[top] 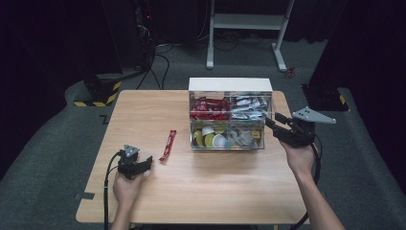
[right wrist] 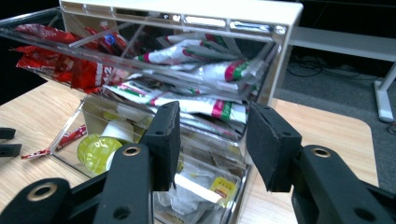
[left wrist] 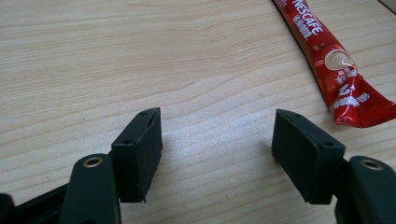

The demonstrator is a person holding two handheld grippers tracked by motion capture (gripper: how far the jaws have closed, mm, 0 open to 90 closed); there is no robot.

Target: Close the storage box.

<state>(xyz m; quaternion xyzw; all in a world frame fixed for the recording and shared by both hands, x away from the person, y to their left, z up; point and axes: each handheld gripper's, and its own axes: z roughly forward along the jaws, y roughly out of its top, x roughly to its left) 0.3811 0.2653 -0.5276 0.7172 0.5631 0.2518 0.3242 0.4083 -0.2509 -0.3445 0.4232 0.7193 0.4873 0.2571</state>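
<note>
A red Nescafe stick (top: 168, 144) lies flat on the wooden table (top: 201, 191), left of a clear drawer organizer (top: 230, 85) with a white top. My left gripper (top: 147, 163) rests low on the table, open, with bare wood between its jaws. In the left gripper view (left wrist: 217, 121) the stick (left wrist: 334, 60) lies ahead to the right, beyond the right jaw and apart from it. My right gripper (top: 271, 120) hovers open at the organizer's right front corner (right wrist: 243, 140). In the right gripper view (right wrist: 212, 116) nothing is gripped between its jaws.
The organizer's upper level holds red sachets (top: 208, 109) and white sachets (top: 249, 108). Its lower level holds yellow and white capsules (top: 210, 139). A white desk frame (top: 244, 21) and cables stand on the floor beyond the table.
</note>
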